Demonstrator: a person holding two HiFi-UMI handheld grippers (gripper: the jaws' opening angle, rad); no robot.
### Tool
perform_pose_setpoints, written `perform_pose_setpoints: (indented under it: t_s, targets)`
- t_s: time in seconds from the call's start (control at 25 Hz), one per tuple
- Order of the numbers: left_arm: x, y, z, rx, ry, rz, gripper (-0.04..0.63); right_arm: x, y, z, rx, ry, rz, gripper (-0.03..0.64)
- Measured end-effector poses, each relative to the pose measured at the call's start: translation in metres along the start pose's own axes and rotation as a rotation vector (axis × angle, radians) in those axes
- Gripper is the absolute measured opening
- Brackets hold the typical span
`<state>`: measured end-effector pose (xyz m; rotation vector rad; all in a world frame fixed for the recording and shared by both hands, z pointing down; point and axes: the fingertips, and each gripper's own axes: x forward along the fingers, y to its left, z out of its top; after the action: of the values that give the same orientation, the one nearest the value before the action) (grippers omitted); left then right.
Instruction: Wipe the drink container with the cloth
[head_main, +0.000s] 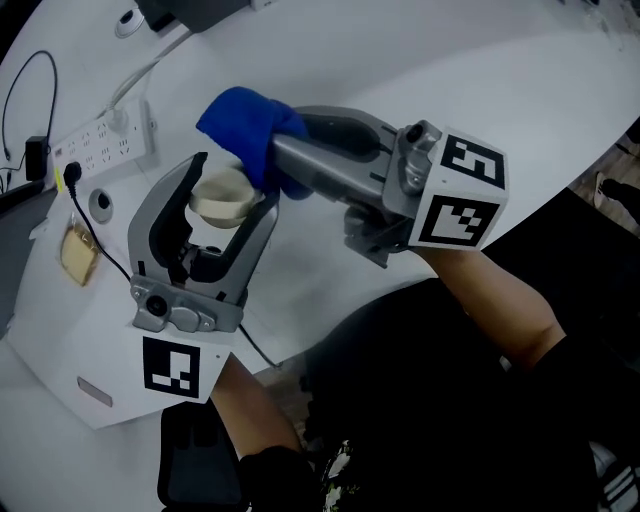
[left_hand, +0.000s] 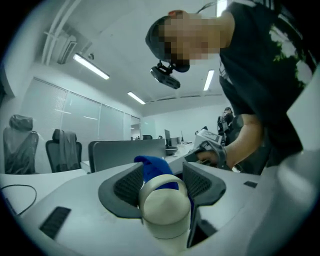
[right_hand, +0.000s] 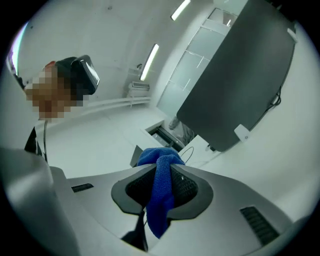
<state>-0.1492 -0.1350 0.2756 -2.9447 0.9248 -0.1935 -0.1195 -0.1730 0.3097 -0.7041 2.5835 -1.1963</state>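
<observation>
We count two grippers, one drink container and one cloth. Our left gripper grips the container, a smooth cream cylinder with a rounded top, between its wide-set ribbed dark pads. Our right gripper pinches the soft blue knitted cloth, its jaws nearly together, the bunched end lying against the container at the left jaw tips

Layout over table
Drink container between left gripper jaws. Cloth in right gripper jaws, touching container's far right side. Power strip left of both.
</observation>
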Motion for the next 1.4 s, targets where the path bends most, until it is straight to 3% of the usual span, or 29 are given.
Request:
perform_pose_setpoints:
  t_s: [0.12, 0.24, 0.4, 0.48, 0.56, 0.68, 0.88, 1.0, 1.2, 1.32, 1.4]
  targets:
    - [0.005, -0.002, 0.005, 0.001, -0.019, -0.028, 0.245, 0.004, -0.005, -0.011, 0.122, -0.015, 0.016, 0.066]
    - [0.004, -0.002, 0.004, -0.005, -0.03, -0.023, 0.245, 0.003, -0.031, -0.031, 0.16, -0.011, -0.069, 0.066]
    - [0.004, -0.001, 0.004, -0.007, -0.033, -0.03, 0.245, -0.005, -0.075, -0.088, -0.074, 0.269, -0.318, 0.066]
    - [0.006, -0.001, 0.003, 0.0, -0.015, -0.022, 0.245, -0.007, -0.084, -0.105, -0.202, 0.394, -0.374, 0.066]
    - [0.008, 0.0, 0.001, 0.019, 0.021, 0.008, 0.245, -0.006, -0.083, -0.108, -0.325, 0.449, -0.387, 0.066]
    - [0.008, 0.004, 0.001, 0.02, 0.053, 0.126, 0.247, -0.006, -0.083, -0.108, -0.365, 0.462, -0.387, 0.066]
    - [-0.01, 0.02, 0.011, -0.083, 0.047, 0.519, 0.273, -0.006, -0.083, -0.105, -0.38, 0.456, -0.384, 0.066]
    - [-0.007, 0.024, 0.006, -0.118, 0.072, 0.59, 0.272, -0.006, -0.082, -0.105, -0.398, 0.447, -0.394, 0.066]
    - [-0.005, 0.019, -0.002, -0.125, 0.087, 0.527, 0.245, -0.008, -0.069, -0.094, -0.408, 0.396, -0.363, 0.066]
    - [-0.001, 0.009, 0.0, -0.084, 0.05, 0.333, 0.241, -0.01, -0.046, -0.057, -0.388, 0.239, -0.275, 0.066]
    - [0.001, 0.0, 0.001, -0.052, 0.028, 0.148, 0.241, -0.009, -0.027, -0.028, -0.264, 0.126, -0.171, 0.066]
